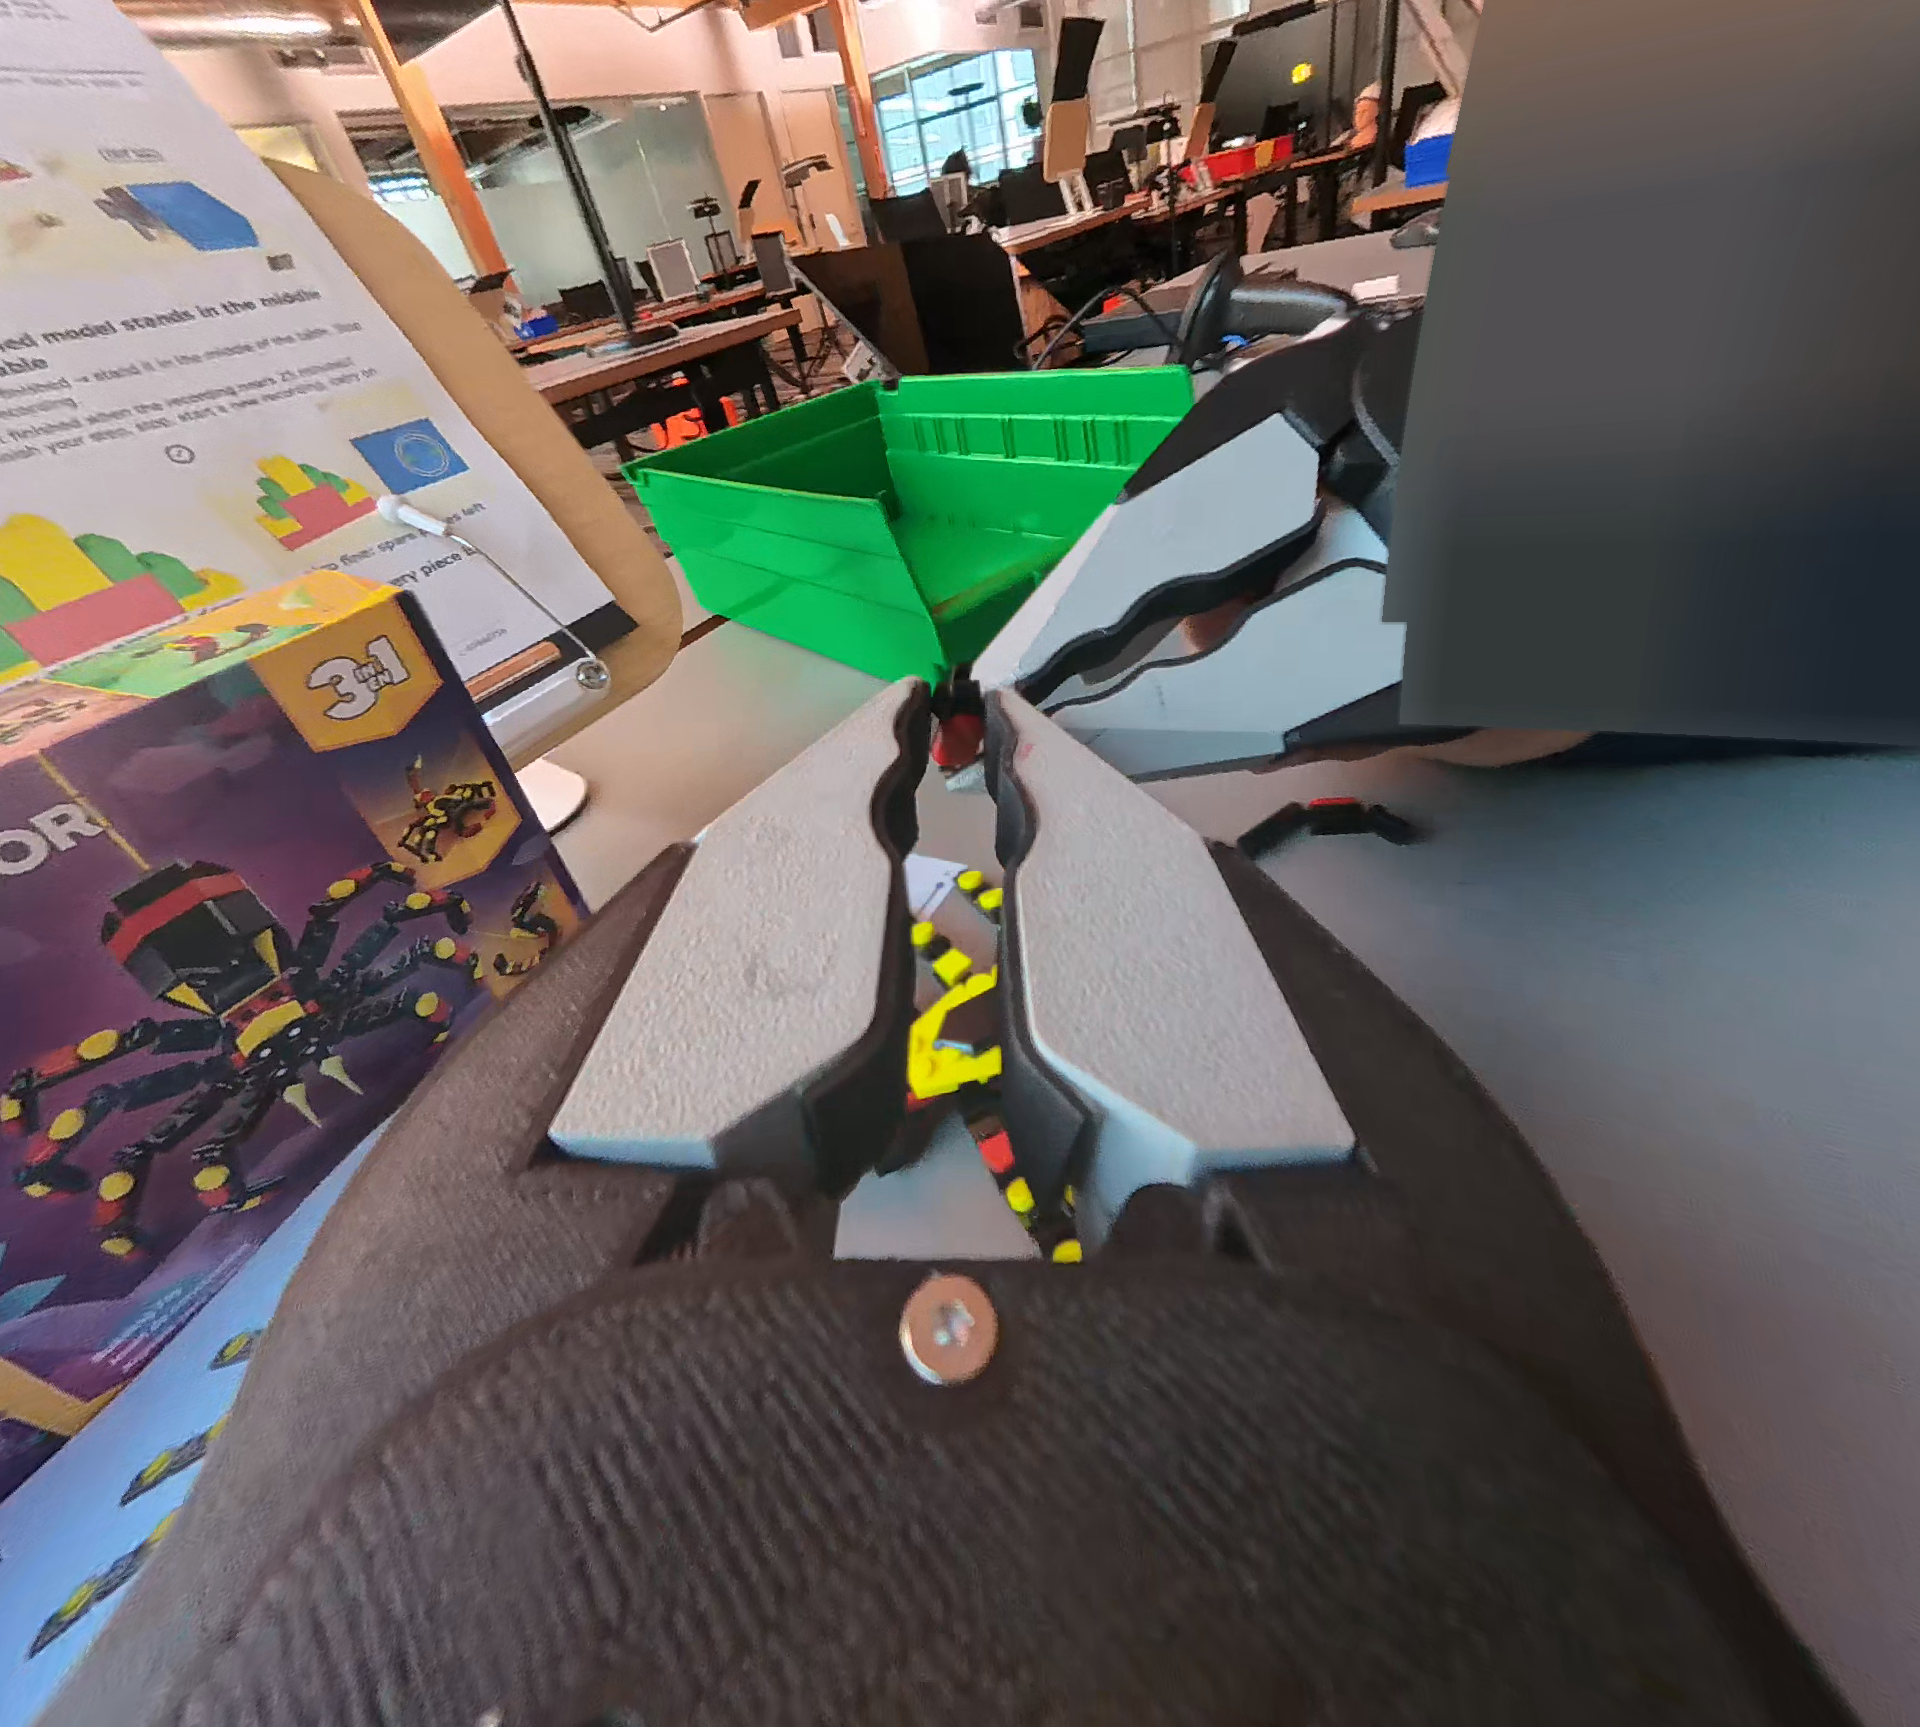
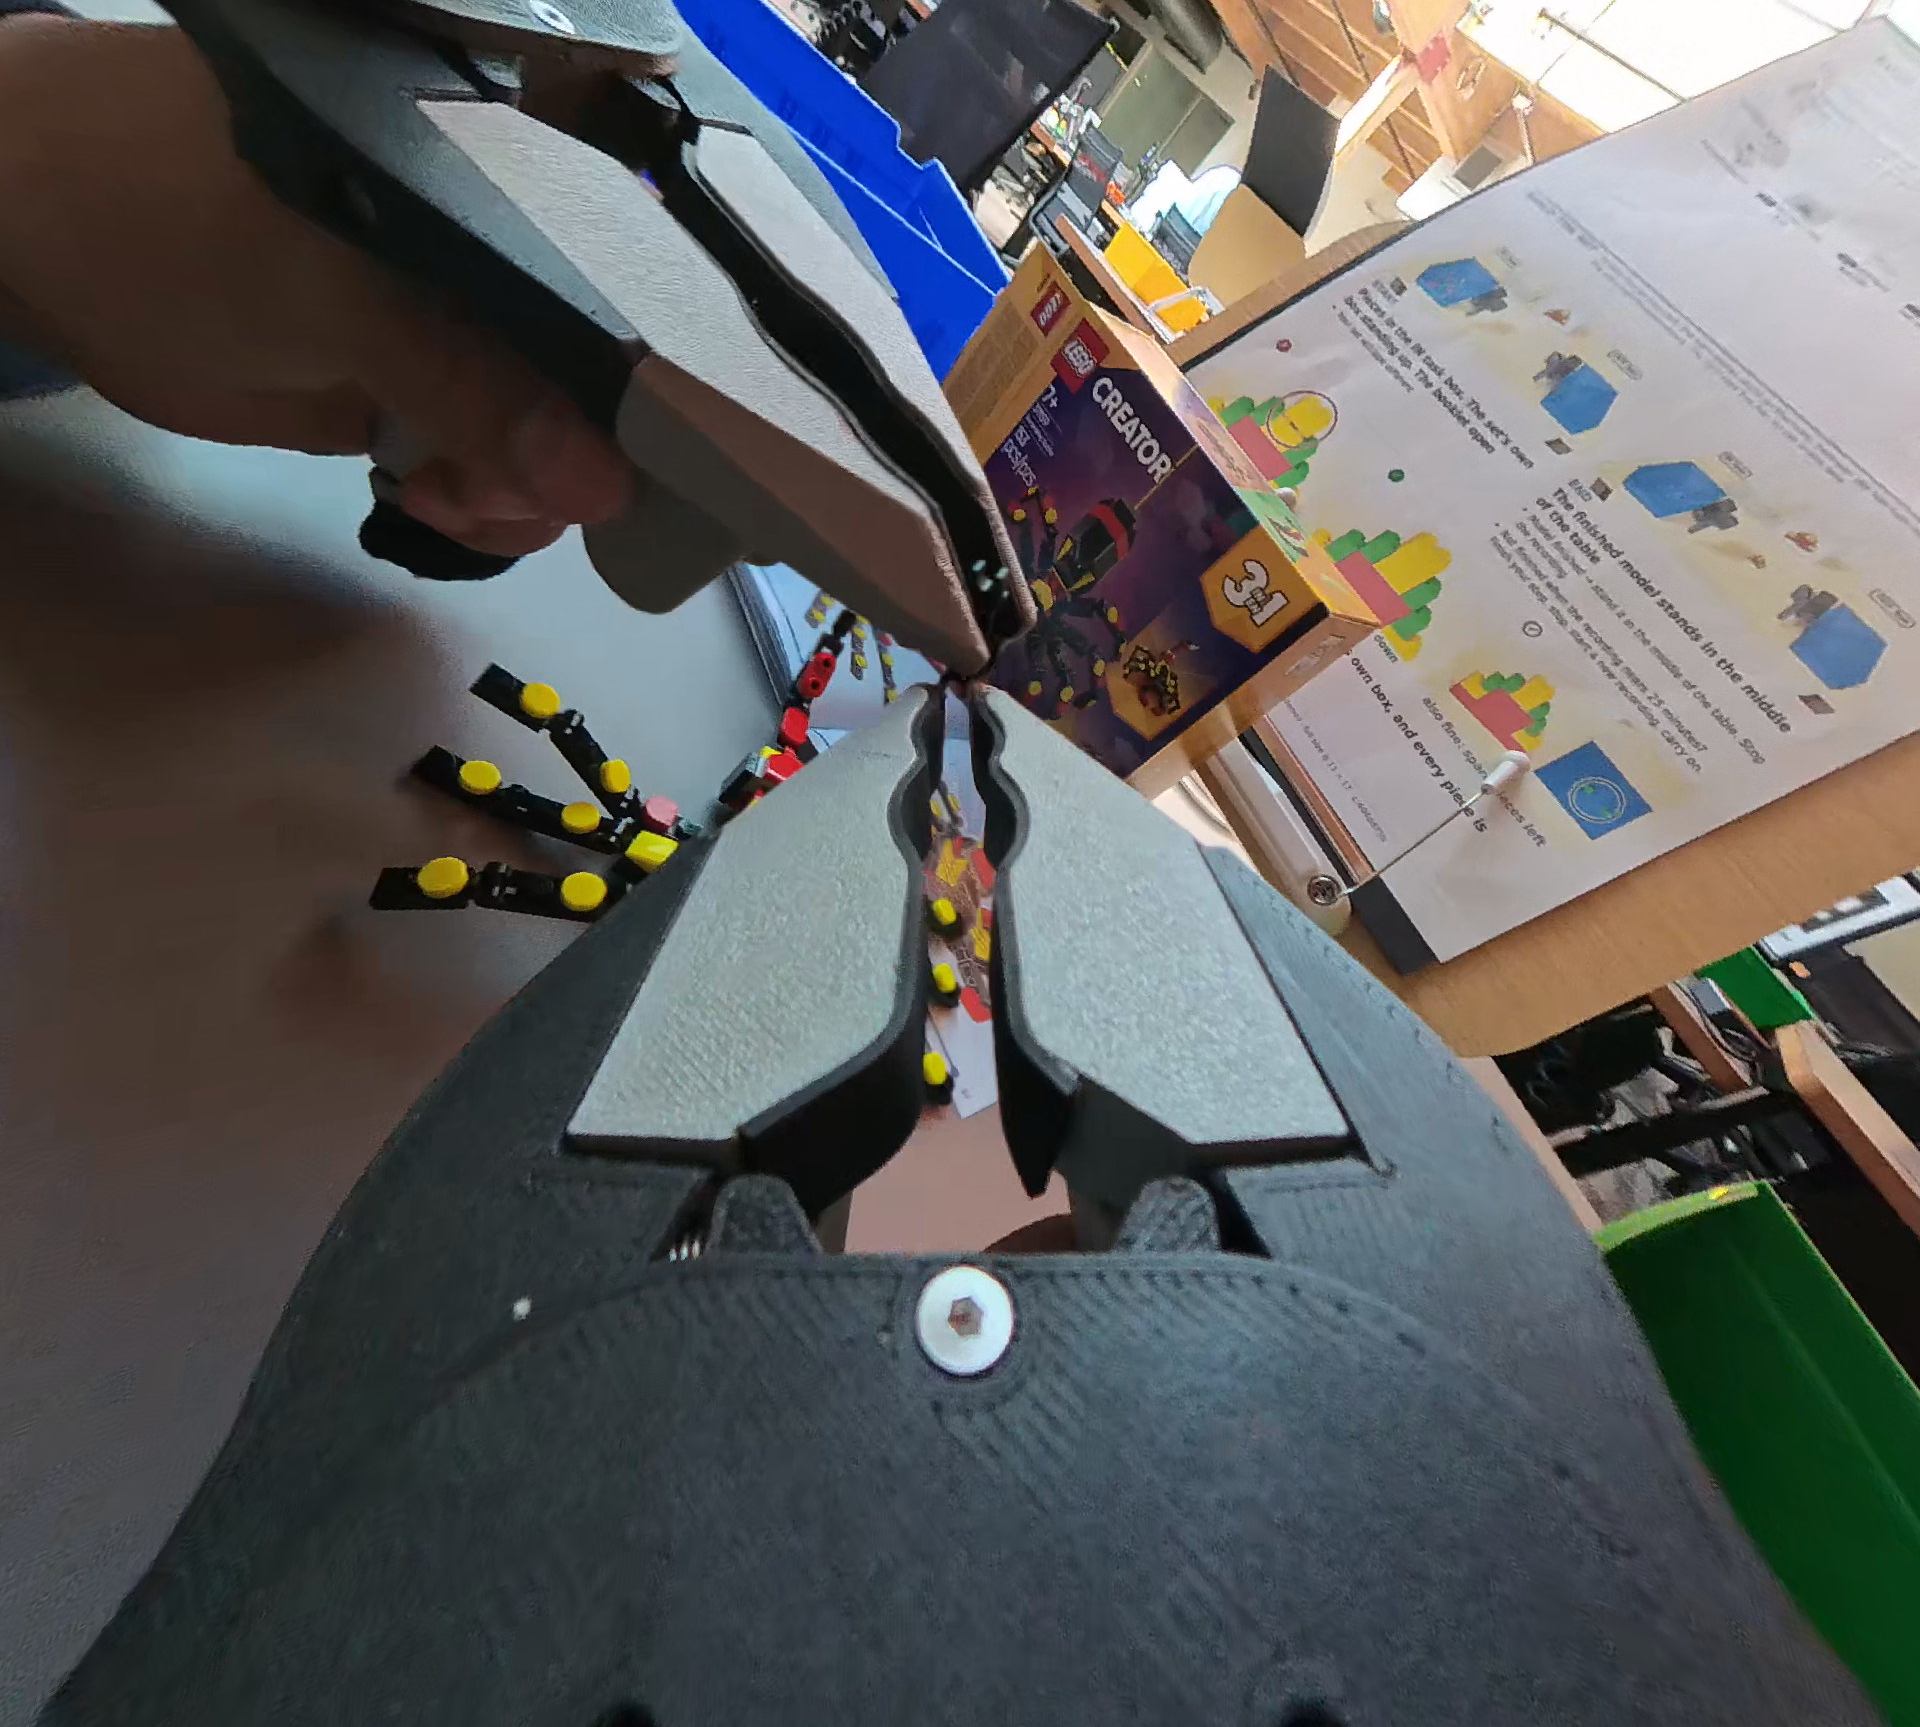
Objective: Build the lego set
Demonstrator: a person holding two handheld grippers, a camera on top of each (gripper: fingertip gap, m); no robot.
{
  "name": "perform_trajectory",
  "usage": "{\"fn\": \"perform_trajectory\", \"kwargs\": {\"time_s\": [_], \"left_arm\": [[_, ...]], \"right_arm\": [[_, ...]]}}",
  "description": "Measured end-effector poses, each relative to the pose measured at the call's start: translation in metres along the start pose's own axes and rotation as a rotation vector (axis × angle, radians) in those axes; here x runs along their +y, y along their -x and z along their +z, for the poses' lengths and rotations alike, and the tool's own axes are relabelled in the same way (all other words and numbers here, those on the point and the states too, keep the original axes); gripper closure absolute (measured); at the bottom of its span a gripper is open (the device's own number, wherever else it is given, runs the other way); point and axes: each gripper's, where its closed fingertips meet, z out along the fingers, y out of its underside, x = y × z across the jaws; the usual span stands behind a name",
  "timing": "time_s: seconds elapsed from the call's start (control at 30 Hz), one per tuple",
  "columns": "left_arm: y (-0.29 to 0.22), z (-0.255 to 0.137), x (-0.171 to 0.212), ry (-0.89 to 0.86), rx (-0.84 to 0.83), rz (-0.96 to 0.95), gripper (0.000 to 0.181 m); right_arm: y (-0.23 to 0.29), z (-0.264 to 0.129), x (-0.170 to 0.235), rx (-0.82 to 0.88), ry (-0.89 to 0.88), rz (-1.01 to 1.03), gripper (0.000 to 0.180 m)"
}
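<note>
While tips meet | left gripper (image 1: 954, 706) pinches red-black piece (image 1: 954, 737) | right gripper (image 2: 961, 690) clenched, contents unclear

green bin (image 1: 831, 524), blue bins (image 2: 831, 150), instruction sheet (image 2: 1621, 555)

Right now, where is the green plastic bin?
In the left wrist view the green bin sits on the table straight ahead beyond the left gripper, right of the instruction sheet; the right wrist view shows only its edge, lower right.
</note>
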Motion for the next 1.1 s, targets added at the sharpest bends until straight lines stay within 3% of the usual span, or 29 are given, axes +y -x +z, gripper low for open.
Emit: {"fn": "perform_trajectory", "kwargs": {"time_s": [0.23,0.47,0.6,0.83,0.97,1.1], "left_arm": [[-0.003,-0.009,-0.008,-0.065,0.177,-0.255,0.176],[-0.012,-0.013,-0.001,0.001,0.372,-0.517,0.176],[-0.019,-0.014,0.011,0.066,0.462,-0.636,0.176],[-0.043,-0.018,0.015,0.131,0.643,-0.818,0.176],[-0.040,-0.016,0.011,0.089,0.654,-0.919,0.176],[-0.037,-0.017,0.007,0.067,0.656,-0.972,0.176]], "right_arm": [[0.013,-0.005,-0.014,-0.075,-0.082,0.016,0.180],[0.019,-0.021,-0.020,-0.184,-0.173,-0.002,0.180],[0.020,-0.024,-0.015,-0.252,-0.158,0.077,0.164],[0.041,-0.037,-0.027,-0.387,-0.223,0.045,0.156],[0.047,-0.034,-0.027,-0.365,-0.199,-0.015,0.146],[0.037,-0.030,-0.024,-0.229,-0.166,-0.157,0.159]]}}
